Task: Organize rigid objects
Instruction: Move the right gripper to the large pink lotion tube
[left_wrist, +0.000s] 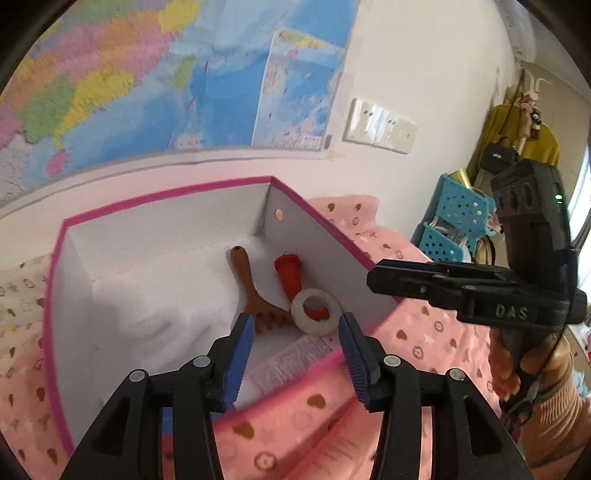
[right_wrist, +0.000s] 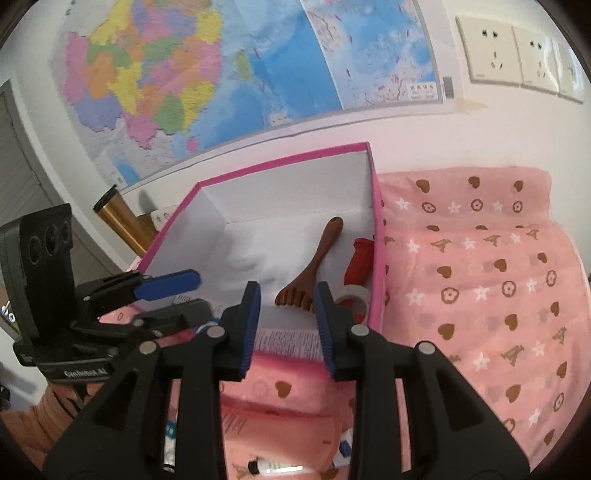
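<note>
A pink-rimmed box (right_wrist: 376, 236) sits on the pink patterned cloth (right_wrist: 480, 280).

One pink-rimmed box (left_wrist: 207, 186) is sitting on the patterned cloth, and it is holding one wooden scratcher (left_wrist: 255, 295), one red plastic piece (left_wrist: 289, 275), one roll of white tape (left_wrist: 316, 312) and one printed tube (left_wrist: 288, 360). Two grippers are showing, the left gripper (left_wrist: 295, 354) and the right gripper (right_wrist: 286, 325). One map (right_wrist: 229, 66) and three wall sockets (right_wrist: 491, 51) are hanging behind

Wall map (right_wrist: 221, 74) above pink bedspread (right_wrist: 480, 277)
</note>
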